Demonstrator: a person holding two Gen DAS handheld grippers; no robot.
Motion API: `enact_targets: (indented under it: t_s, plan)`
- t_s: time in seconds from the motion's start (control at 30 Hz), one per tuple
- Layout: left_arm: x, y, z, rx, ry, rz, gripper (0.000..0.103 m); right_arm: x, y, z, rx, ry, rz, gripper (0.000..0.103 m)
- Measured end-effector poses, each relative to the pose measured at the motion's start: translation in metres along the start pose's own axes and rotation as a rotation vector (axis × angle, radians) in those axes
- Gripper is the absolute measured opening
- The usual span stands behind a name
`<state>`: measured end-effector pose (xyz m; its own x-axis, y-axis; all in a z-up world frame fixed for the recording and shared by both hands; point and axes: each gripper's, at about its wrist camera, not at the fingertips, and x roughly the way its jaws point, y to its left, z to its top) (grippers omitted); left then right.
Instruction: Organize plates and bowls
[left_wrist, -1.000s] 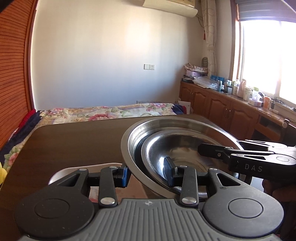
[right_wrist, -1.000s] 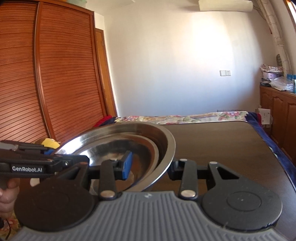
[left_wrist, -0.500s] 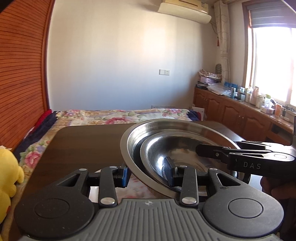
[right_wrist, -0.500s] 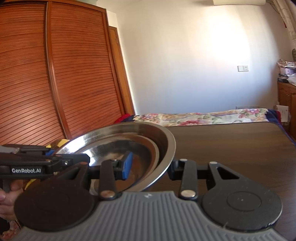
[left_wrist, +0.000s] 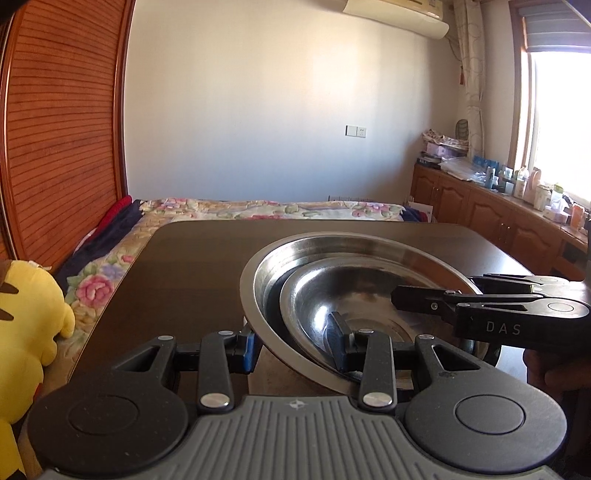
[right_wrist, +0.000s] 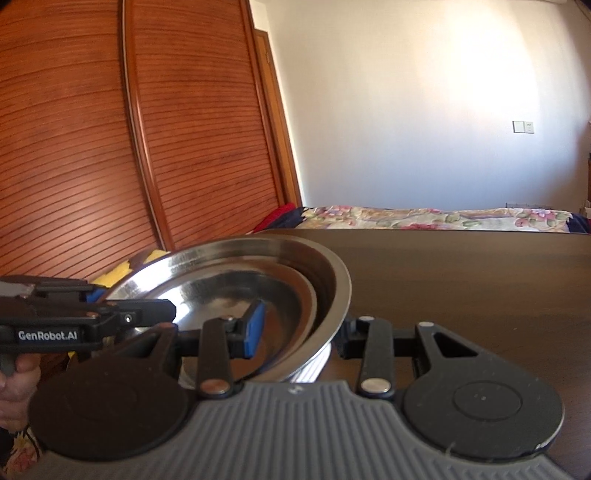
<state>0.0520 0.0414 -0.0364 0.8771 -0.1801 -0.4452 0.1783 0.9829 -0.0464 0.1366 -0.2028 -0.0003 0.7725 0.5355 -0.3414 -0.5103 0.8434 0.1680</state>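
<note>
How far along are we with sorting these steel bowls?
Done: a smaller steel bowl already sits nested inside the large steel bowl. In hand: the left hand-held gripper and right hand-held gripper each clamp the large bowl's rim on opposite sides, above the dark table. Left: setting the stack down; no other dishes are in view.

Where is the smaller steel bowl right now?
The smaller steel bowl sits nested inside the large steel bowl, off-centre toward the left gripper, which clamps one rim while the right gripper clamps the opposite rim above the dark table.
</note>
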Motion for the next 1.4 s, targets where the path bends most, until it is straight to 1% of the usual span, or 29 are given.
enact_targets:
  t_s: [0.37, 0.73, 0.87, 0.9, 0.93, 0.97, 1.0, 1.03, 1.1, 1.13, 1.2, 1.27, 1.33, 1.4]
  plan:
    - [0.002, 0.003, -0.009, -0.012, 0.025, 0.005, 0.04, 0.008, 0.01, -0.006, -0.013, 0.037, -0.004, 0.041]
    - [0.003, 0.006, -0.009, -0.01, 0.03, 0.004, 0.04, 0.011, 0.012, -0.005, -0.032, 0.037, -0.015, 0.041]
    - [0.003, 0.004, -0.009, -0.001, 0.032, 0.017, 0.041, 0.013, 0.012, -0.003, -0.041, 0.043, -0.022, 0.041]
    - [0.003, 0.003, -0.008, 0.002, 0.032, 0.024, 0.044, 0.013, 0.011, -0.002, -0.04, 0.045, -0.023, 0.042]
    - [0.002, 0.001, -0.008, 0.007, 0.028, 0.033, 0.05, 0.013, 0.011, -0.001, -0.041, 0.048, -0.024, 0.047]
    - [0.001, 0.0, -0.007, 0.012, 0.023, 0.041, 0.054, 0.013, 0.012, -0.001, -0.043, 0.05, -0.029, 0.049]
    - [0.0, 0.0, -0.006, 0.013, 0.017, 0.046, 0.062, 0.012, 0.012, -0.001, -0.047, 0.048, -0.039, 0.052]
    - [-0.001, 0.0, -0.005, 0.014, 0.011, 0.051, 0.067, 0.01, 0.012, -0.002, -0.049, 0.046, -0.048, 0.053]
    - [-0.004, 0.001, -0.004, 0.015, 0.002, 0.067, 0.073, 0.007, 0.01, -0.002, -0.042, 0.046, -0.063, 0.056]
    - [-0.005, 0.0, -0.003, 0.016, -0.004, 0.077, 0.077, 0.004, 0.008, -0.002, -0.036, 0.044, -0.071, 0.059]
    - [-0.008, 0.0, -0.002, 0.017, -0.018, 0.092, 0.083, -0.002, 0.006, -0.002, -0.032, 0.031, -0.093, 0.061]
    - [-0.013, -0.002, 0.0, 0.019, -0.034, 0.1, 0.087, -0.008, 0.003, -0.001, -0.023, 0.017, -0.106, 0.062]
    - [-0.017, -0.005, 0.002, 0.02, -0.049, 0.108, 0.093, -0.016, 0.002, 0.0, -0.018, 0.003, -0.126, 0.064]
    - [-0.02, -0.009, 0.004, 0.022, -0.058, 0.113, 0.095, -0.025, 0.001, 0.001, -0.021, -0.015, -0.145, 0.066]
